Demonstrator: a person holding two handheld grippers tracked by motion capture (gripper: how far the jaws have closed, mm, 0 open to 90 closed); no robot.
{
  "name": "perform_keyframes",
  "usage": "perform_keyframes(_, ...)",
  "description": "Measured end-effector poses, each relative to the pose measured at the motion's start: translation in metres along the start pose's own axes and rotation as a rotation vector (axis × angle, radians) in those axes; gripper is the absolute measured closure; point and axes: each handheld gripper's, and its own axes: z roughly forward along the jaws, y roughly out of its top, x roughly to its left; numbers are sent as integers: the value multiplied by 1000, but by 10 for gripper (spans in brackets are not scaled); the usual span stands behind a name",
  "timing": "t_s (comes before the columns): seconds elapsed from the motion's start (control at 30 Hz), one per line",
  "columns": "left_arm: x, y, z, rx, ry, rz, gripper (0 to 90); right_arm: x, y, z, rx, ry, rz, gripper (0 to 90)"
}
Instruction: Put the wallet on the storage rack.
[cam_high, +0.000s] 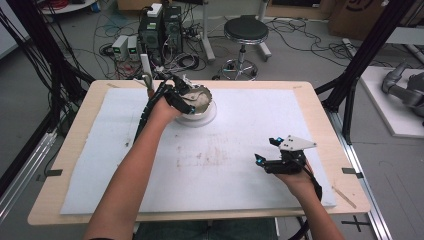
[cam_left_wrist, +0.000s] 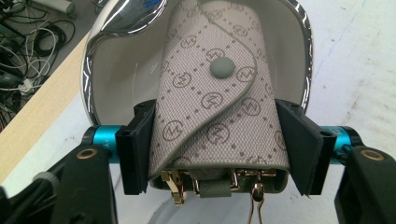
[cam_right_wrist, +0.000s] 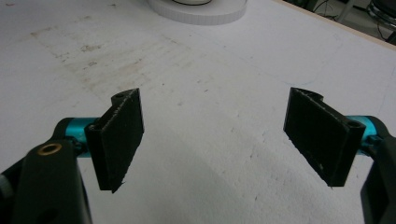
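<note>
Jaws of the left gripper (cam_left_wrist: 219, 154) were clamped on a patterned pouch (cam_left_wrist: 215, 98) over a bowl (cam_left_wrist: 100, 70); the right gripper (cam_right_wrist: 212, 140) was held spread apart, ungripping, above the white mat (cam_right_wrist: 224, 70).

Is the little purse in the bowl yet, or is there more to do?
Nearly. The left gripper has the key pouch squeezed between its fingers, partway inside the shiny bowl. Letting go is left. The right gripper waits open above the white mat.

Woven cloth pouch (cam_left_wrist: 215, 107) — glossy bowl (cam_left_wrist: 116, 60)
</note>
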Motion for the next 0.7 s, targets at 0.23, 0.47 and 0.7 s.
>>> perform_keyframes(0.23, -2, 2, 0, -33, 16, 2, 325, 1, 0, 0, 2, 1, 2, 205)
perform_keyframes(0.47, 0, 0, -13, -96, 7, -27, 253, 1, 0, 0, -3, 2, 2, 205)
perform_keyframes(0.7, -4, -12, -41, -221, -34, -57, 230, -2, 0, -2, -13, -4, 12, 205)
